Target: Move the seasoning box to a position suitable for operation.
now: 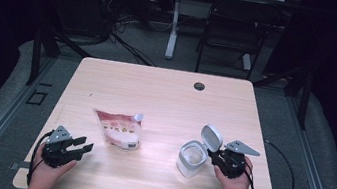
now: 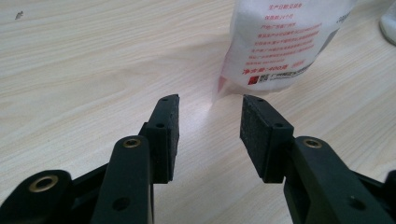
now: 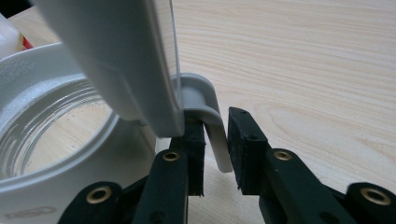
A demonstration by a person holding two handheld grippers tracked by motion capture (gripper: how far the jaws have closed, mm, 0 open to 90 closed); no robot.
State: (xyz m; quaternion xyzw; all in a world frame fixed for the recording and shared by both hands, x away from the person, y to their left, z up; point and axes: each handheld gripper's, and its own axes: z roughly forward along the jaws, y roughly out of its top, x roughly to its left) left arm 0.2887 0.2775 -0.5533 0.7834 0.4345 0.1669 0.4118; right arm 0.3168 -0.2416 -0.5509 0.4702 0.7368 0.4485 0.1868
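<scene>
Near the front right of the table (image 1: pixel 166 94) stands one white jar (image 1: pixel 191 159) with its hinged lid (image 1: pixel 212 137) flipped up. Its grey latch tab (image 3: pixel 212 126) sits between the jaws of the right gripper (image 3: pixel 215 149), which stand slightly apart; whether the pads press it I cannot tell. One pouch (image 1: pixel 118 128) lies flat left of centre, well apart from the jar, with bare wood between them and behind them up to the far edge. At the front left corner the left gripper (image 1: pixel 84 145) rests open and empty, the pouch's corner just ahead of its tips
</scene>
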